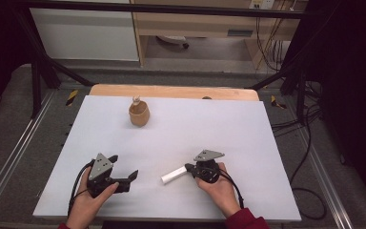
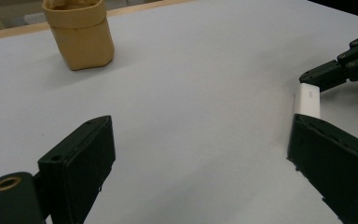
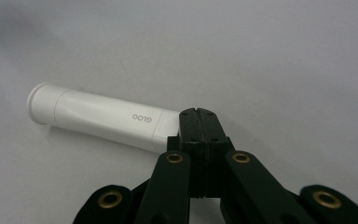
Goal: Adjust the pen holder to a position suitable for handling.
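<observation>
Item: your right gripper [image 3: 196, 114], jaws pressed together on the flat tail of the white tube [image 3: 98, 119], lying on the surface [image 1: 181, 138]. Left gripper [image 2: 200, 154], jaws spread, empty. Step: tube gripped; next, likely lift toward the tan cup [image 1: 138, 113].

A squat tan paper-like cup [image 1: 139, 114] with a small clear bottle [image 1: 136, 100] poking from its top stands upright near the far edge of the pale grey tabletop [image 1: 209, 129], well apart from everything else.
</observation>
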A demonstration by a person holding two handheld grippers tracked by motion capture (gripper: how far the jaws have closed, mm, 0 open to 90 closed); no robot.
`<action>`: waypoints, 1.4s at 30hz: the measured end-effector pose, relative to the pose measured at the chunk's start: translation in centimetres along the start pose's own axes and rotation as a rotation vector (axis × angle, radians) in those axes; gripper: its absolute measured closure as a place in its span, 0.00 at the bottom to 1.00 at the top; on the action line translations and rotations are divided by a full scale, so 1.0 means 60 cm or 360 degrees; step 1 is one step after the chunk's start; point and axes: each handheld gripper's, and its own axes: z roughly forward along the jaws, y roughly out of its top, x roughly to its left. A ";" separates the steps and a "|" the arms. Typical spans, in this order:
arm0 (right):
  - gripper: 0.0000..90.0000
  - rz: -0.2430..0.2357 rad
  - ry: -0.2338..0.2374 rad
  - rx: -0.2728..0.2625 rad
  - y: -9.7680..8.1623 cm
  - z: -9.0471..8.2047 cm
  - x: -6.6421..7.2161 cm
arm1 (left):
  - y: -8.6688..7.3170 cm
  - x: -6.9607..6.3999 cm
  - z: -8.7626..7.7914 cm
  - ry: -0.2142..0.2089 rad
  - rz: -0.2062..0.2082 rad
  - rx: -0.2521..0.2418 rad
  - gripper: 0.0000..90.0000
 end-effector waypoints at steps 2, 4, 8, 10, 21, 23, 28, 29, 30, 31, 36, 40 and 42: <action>1.00 -0.0010 0.0006 0.0004 0.001 0.002 0.003 | 0.000 0.000 0.000 -0.0001 0.0000 0.0001 0.08; 1.00 -0.0009 0.0021 0.0013 0.002 0.004 0.011 | 0.000 0.000 -0.001 -0.0001 -0.0002 0.0000 0.08; 1.00 -0.0022 0.0062 0.0059 0.006 0.012 0.036 | 0.000 0.000 -0.001 -0.0002 -0.0002 0.0003 0.08; 1.00 -0.0031 0.0072 0.0067 0.007 0.014 0.041 | 0.000 0.001 -0.001 -0.0001 -0.0002 0.0002 0.08; 1.00 -0.0082 0.0070 0.0077 0.012 0.028 0.100 | -0.001 0.002 -0.001 -0.0002 -0.0013 0.0004 0.08; 1.00 -0.0078 0.0076 0.0078 0.013 0.029 0.109 | -0.001 0.002 -0.002 -0.0001 -0.0015 0.0003 0.09; 1.00 -0.0096 0.0124 0.0081 0.014 0.035 0.125 | -0.001 0.005 -0.002 0.0004 -0.0026 -0.0001 0.09; 1.00 -0.0096 0.0133 0.0086 0.015 0.035 0.128 | -0.001 0.005 -0.002 0.0004 -0.0029 -0.0002 0.09; 1.00 -0.0099 0.0140 0.0086 0.015 0.036 0.131 | 0.000 0.005 -0.002 0.0002 -0.0029 -0.0003 0.09; 1.00 -0.0100 0.0148 0.0087 0.015 0.036 0.133 | 0.000 0.005 -0.003 0.0002 -0.0028 -0.0004 0.09; 1.00 -0.0128 0.0168 0.0086 0.015 0.038 0.139 | 0.002 0.004 -0.002 -0.0019 -0.0022 -0.0023 0.09; 1.00 -0.0126 0.0178 0.0078 0.015 0.040 0.138 | 0.001 0.003 0.000 -0.0026 -0.0016 -0.0011 0.09; 1.00 -0.0125 0.0179 0.0072 0.015 0.041 0.138 | 0.001 0.002 0.001 -0.0024 -0.0019 -0.0007 0.09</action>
